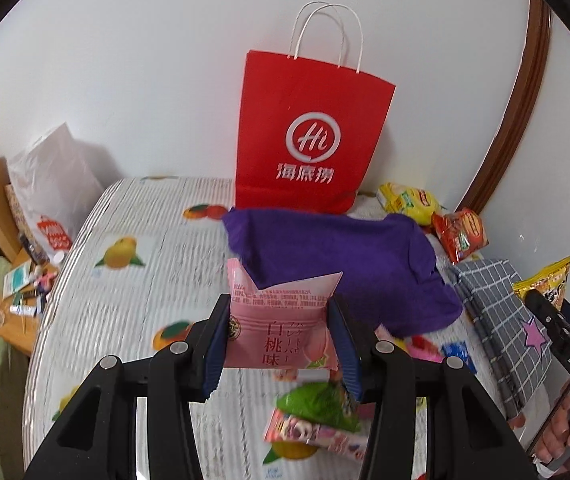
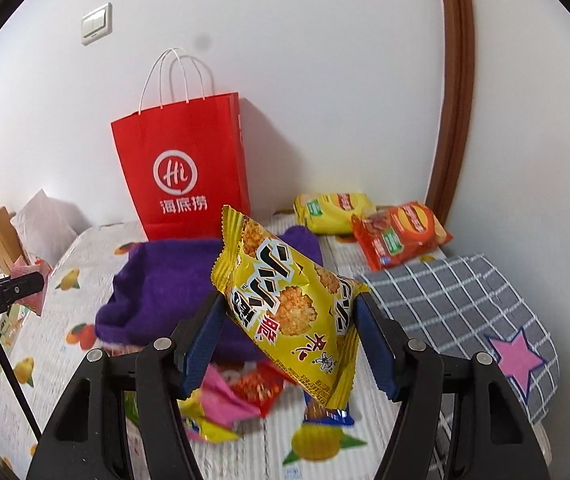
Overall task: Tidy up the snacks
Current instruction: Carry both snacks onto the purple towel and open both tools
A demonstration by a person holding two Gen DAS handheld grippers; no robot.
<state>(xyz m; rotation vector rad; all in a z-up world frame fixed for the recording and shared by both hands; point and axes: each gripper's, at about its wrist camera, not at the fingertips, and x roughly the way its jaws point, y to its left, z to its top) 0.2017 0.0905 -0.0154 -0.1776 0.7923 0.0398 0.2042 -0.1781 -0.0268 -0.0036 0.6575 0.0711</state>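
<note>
My left tool (image 1: 281, 344) is clamped on the pink peach snack packet (image 1: 281, 320), lifted above the bed (image 1: 133, 216). My right tool (image 2: 289, 344) grips the yellow rice-cracker bag (image 2: 289, 300), also held off the bed. Red paper bag (image 2: 185, 168) stands at the far edge against the wall, purple cloth (image 1: 345, 256) before it.

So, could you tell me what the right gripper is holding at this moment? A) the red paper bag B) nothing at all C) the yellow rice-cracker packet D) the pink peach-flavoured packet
C: in the right wrist view, the right gripper has its blue pads pressed on both sides of the yellow rice-cracker packet, lifted off the bed, while the pink packet sits in the left gripper.
</note>
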